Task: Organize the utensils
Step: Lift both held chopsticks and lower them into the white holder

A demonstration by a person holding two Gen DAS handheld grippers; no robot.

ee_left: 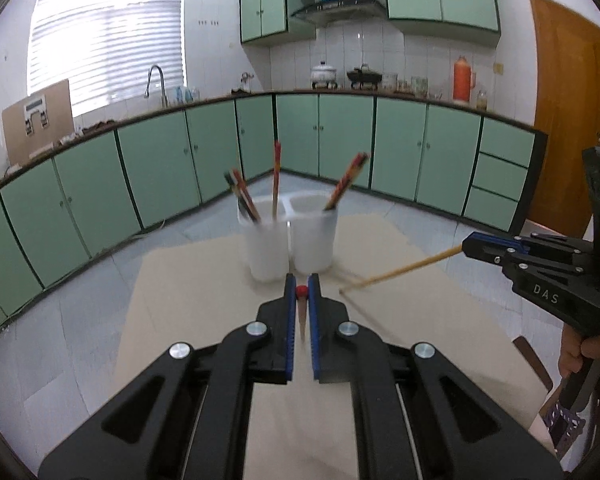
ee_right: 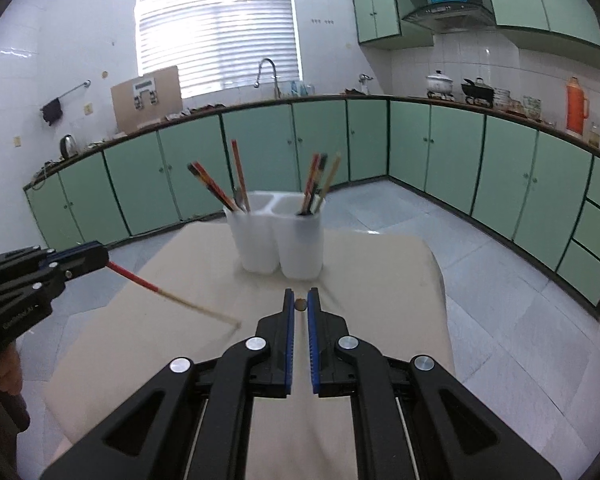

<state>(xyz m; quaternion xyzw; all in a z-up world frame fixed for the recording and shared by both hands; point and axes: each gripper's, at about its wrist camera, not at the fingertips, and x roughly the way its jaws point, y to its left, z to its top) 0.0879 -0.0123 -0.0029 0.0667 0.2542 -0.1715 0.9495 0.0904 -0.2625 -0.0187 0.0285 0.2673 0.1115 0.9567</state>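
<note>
A white two-compartment utensil holder (ee_left: 290, 236) (ee_right: 278, 236) stands on the beige table, with several chopsticks in each compartment. My left gripper (ee_left: 301, 291) is shut on a red-topped chopstick (ee_left: 301, 312); in the right wrist view that chopstick (ee_right: 172, 296) slants down to the table from the left gripper (ee_right: 100, 258). My right gripper (ee_right: 300, 304) is shut on a plain wooden chopstick (ee_right: 300, 305), seen end-on. In the left wrist view that chopstick (ee_left: 400, 270) points left and down from the right gripper (ee_left: 466, 246). Both grippers are in front of the holder.
The beige table (ee_left: 204, 280) (ee_right: 380, 280) ends at a rounded far edge, with grey floor tiles beyond. Green kitchen cabinets (ee_left: 340, 140) line the walls. A dark chair part (ee_left: 532, 360) shows at the table's right edge.
</note>
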